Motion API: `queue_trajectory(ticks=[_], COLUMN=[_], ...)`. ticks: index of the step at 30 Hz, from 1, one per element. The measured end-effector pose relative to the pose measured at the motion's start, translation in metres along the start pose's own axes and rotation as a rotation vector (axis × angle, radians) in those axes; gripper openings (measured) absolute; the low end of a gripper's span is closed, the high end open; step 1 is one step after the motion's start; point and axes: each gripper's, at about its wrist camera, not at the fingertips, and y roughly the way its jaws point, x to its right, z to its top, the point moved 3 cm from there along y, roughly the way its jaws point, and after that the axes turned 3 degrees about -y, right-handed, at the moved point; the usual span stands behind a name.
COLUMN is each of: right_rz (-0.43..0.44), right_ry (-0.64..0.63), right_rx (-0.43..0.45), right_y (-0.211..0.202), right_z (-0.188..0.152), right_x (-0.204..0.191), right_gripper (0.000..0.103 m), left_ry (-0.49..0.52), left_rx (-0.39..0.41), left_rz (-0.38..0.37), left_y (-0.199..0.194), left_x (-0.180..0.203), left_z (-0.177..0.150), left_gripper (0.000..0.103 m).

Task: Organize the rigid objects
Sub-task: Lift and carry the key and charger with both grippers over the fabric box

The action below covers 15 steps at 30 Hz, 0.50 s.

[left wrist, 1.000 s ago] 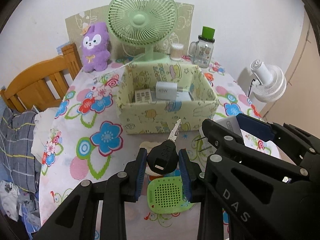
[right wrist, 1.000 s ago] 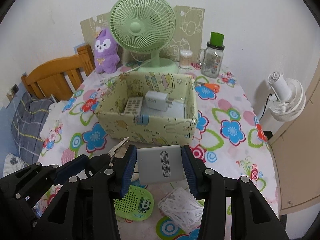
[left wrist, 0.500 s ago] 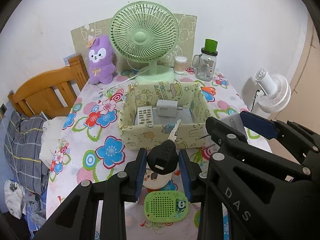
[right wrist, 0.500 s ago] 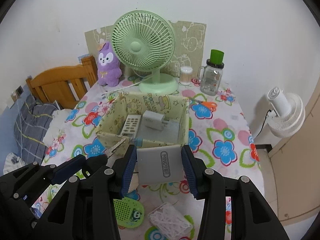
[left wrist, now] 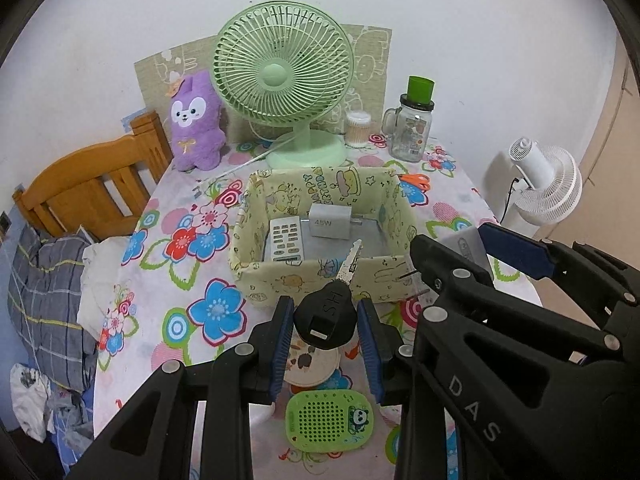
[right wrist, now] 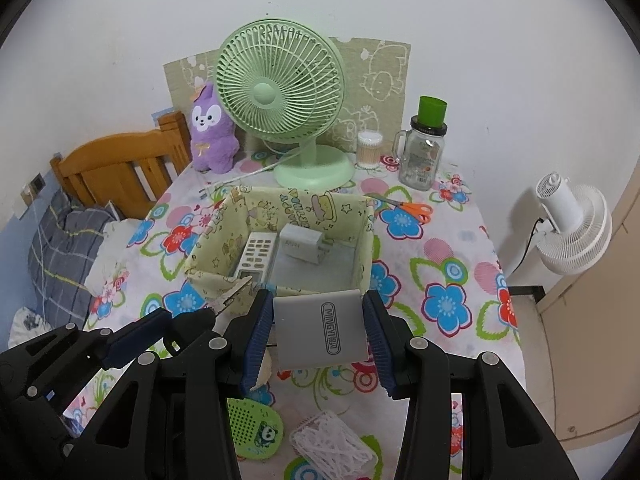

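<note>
Now, left tongs point(left wrist: 325, 326) pinch key point(left wrist: 326, 318) by black plastic head, blade pointing at fabric box point(left wrist: 256, 276). Key light, stiff; bare blade slippery, so keep your hold on head. Right tongs point(right wrist: 318, 330) clamp silver card case point(right wrist: 320, 328) by side edges: smooth, light, may slide. Both hover before box's near rim; soft walls fold if bumped. Remote point(left wrist: 285, 240) and charger point(left wrist: 330, 221) fill back-left; right half free.

Both tools are matte black plastic frames with triangular cut-outs and round silver screw heads. The left hand-held gripper point(left wrist: 325, 346) carries ribbed blue pads on its fingers, as does the right hand-held gripper point(right wrist: 318, 334), whose side bears raised letters "DAS".
</note>
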Motion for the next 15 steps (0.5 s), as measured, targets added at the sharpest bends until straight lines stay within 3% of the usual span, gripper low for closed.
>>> queue_trajectory(ticks=[15], right_rz=[-0.029], right_ry=[0.047], right_rx=[-0.01], right_y=[0.027], right_z=[0.029], right_x=[0.003], right_gripper=[0.049], left_ry=[0.036], left_rx=[0.007], left_rz=[-0.039], left_y=[0.024], left_x=[-0.006], left_z=[0.033], left_gripper=[0.032])
